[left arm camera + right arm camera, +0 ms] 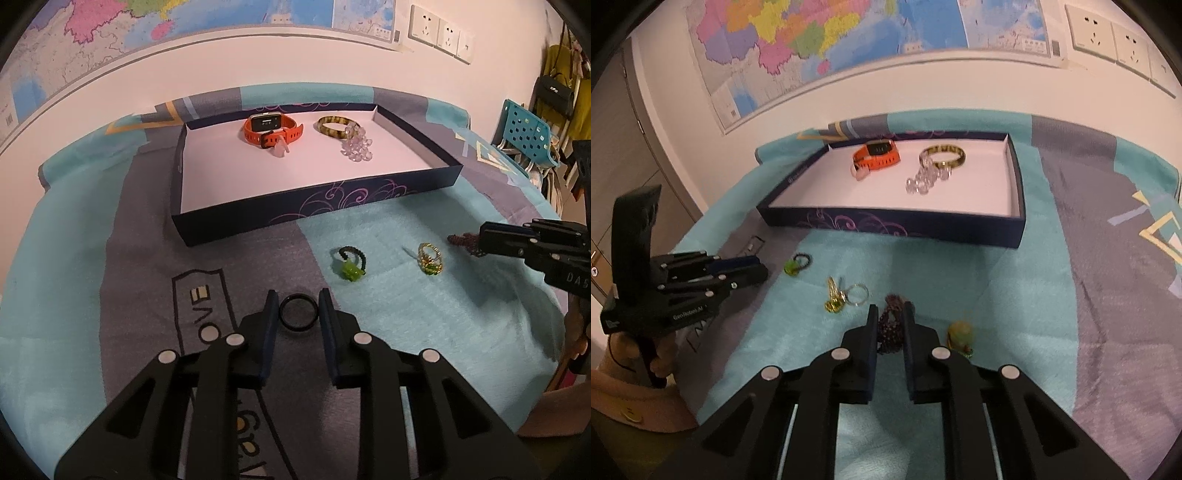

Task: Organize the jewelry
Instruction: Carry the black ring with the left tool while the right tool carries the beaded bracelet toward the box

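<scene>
Both tongs are clamped: left gripper (297,308) on a black ring (297,313) at lower centre, right gripper (891,320) on a dark beaded bracelet (891,326) at lower centre.

Left gripper (297,308): matte black linkage frame, silver round pivot pins, dark blue flat pads, white "GenRobot.AI" lettering on side, black pistol-style handle. Right gripper (891,325): same black frame, silver pins, blue pads, white "DAS" lettering. Pink sleeve (631,406), left wrist.
</scene>
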Available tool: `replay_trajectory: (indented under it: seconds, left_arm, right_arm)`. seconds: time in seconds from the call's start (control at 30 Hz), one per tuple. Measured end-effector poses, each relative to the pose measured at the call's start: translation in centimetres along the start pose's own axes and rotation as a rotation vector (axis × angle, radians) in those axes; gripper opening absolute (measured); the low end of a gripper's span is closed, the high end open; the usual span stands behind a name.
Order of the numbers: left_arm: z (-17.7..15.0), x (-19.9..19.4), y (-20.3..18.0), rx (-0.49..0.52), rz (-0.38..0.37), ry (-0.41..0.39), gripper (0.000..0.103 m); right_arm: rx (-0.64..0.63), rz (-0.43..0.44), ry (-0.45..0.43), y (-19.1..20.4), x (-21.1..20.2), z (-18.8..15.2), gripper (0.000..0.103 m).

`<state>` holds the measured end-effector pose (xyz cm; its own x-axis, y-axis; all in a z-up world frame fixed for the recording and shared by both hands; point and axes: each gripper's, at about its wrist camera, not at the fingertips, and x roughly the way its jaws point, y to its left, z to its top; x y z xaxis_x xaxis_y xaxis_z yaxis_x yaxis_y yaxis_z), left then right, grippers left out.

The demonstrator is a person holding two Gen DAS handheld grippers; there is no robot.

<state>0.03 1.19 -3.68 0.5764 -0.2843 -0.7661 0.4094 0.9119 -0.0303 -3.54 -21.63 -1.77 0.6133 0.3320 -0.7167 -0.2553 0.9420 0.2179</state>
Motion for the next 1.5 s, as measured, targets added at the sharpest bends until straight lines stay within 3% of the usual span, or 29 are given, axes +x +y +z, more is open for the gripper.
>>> replay_trajectory:
  seconds: [0.63, 1.5]
  left_arm:
    - [2.5, -2.4, -0.4, 0.016, -0.032, -0.086, 0.022]
    - [4.4, -2.1, -0.4, 0.038, -0.049, -0.113, 0.022]
  right_arm:
    - [-0.028, 0.033, -0.09, 0.5, -2.1, 2.7, 0.01]
    - [-0.061, 0.032, -0.145, 0.3, -2.8, 5.8, 0.01]
